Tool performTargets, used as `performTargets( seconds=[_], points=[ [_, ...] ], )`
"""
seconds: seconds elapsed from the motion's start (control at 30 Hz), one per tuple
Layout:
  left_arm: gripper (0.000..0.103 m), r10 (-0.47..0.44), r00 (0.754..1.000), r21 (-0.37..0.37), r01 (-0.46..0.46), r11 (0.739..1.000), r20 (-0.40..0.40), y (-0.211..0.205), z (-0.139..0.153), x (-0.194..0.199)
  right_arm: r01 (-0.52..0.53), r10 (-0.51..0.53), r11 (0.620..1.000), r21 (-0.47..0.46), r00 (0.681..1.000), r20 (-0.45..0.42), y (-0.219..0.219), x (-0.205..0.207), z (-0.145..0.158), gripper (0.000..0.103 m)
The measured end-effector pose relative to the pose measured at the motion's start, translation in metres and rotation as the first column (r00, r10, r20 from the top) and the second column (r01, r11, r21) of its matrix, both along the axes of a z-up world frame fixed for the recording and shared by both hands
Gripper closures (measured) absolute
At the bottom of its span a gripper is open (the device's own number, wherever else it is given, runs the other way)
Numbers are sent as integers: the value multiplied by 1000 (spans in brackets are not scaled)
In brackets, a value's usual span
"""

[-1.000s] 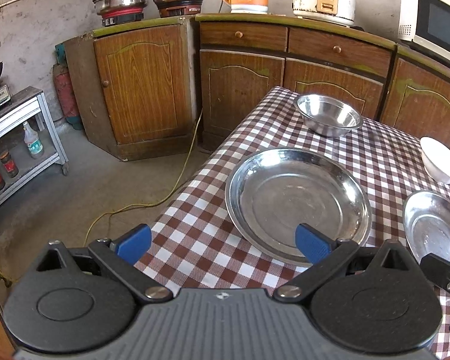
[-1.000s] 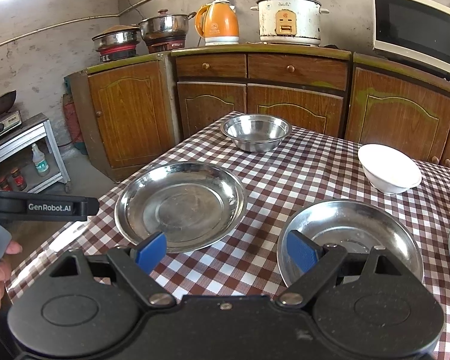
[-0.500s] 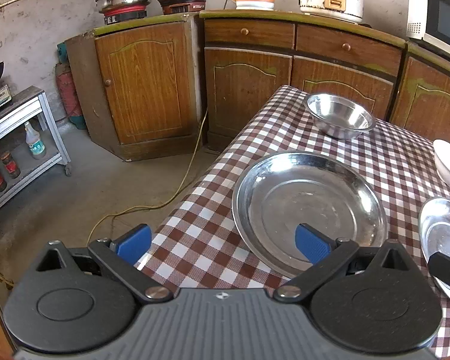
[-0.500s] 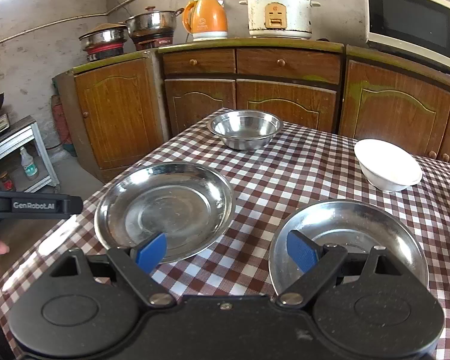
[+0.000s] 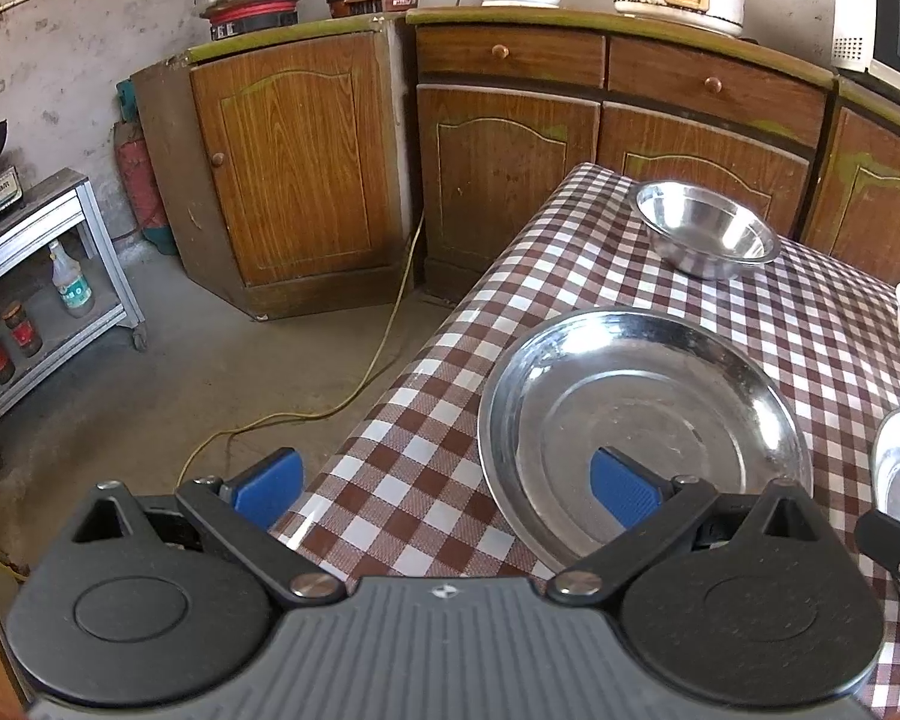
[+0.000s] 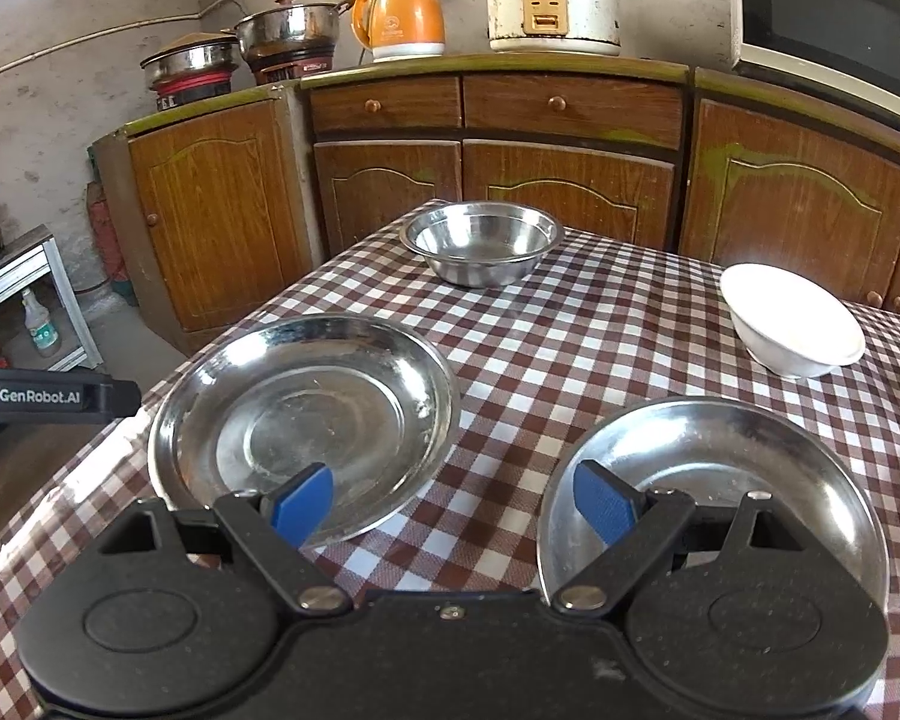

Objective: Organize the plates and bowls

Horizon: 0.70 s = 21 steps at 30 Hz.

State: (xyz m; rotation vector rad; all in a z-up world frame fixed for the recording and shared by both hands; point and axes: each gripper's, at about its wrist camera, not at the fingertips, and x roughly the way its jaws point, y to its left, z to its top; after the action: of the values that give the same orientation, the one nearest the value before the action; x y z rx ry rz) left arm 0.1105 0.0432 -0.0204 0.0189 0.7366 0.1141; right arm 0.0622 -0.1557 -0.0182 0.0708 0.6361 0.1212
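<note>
Left gripper (image 5: 447, 489) and right gripper (image 6: 453, 501) – jaws apart, hovering over steel plates (image 6: 306, 420), checked tablecloth (image 6: 570, 348)

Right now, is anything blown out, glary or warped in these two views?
Right wrist view: the white bowl is overexposed, its inside featureless, and the window corner at top left is blown out. Left wrist view: glare streaks the large steel plate. Both views: fisheye bends the cabinets; focus stays sharp.

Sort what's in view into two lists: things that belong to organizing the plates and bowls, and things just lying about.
Belongs to the job:
large steel plate
second steel plate
steel bowl
white bowl

Just lying about:
orange kettle
rice cooker
microwave
lidded pots
</note>
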Motion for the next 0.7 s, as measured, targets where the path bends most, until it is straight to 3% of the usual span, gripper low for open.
performTargets(
  seconds=[0.7],
  points=[
    [2, 13, 1000, 20, -12, 1000, -24, 10, -17, 34, 3, -2, 1000, 6, 998, -56, 8, 51, -26, 1]
  ],
)
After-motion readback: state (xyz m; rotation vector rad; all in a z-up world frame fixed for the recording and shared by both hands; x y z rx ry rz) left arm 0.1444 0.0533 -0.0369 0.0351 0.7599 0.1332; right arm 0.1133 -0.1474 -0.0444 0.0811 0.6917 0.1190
